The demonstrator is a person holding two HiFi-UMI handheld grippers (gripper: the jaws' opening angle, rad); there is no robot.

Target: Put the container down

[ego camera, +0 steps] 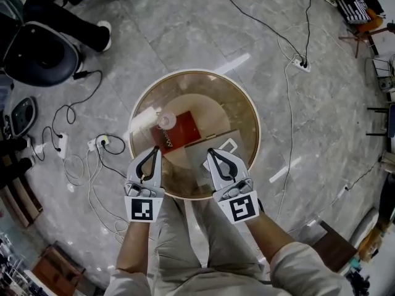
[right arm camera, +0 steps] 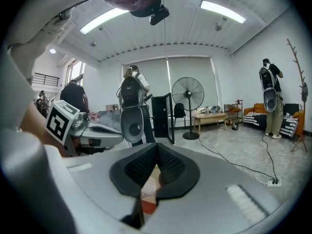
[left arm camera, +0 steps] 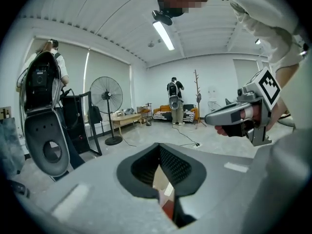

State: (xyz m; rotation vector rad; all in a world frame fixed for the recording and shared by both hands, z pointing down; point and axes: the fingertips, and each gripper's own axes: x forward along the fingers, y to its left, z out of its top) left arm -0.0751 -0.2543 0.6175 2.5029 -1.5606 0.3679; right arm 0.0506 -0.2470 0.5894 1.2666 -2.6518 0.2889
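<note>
Only the head view shows the container (ego camera: 166,120), apparently clear, standing mid-table (ego camera: 257,134) at a red book's (ego camera: 182,134) corner; left gripper (ego camera: 158,148) and right gripper (ego camera: 210,152) hang over the table's near rim, both clenched empty; their own views show a fan (left arm camera: 107,100).

The left gripper (ego camera: 158,149) and right gripper (ego camera: 212,152) point forward side by side; both pairs of jaws sit closed, gripping nothing.

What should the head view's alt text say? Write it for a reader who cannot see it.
Seen from above, a person holds the left gripper and right gripper, jaws shut and empty, over a round glass table. On it are a clear container and a red book; cables trail across the grey floor.
</note>
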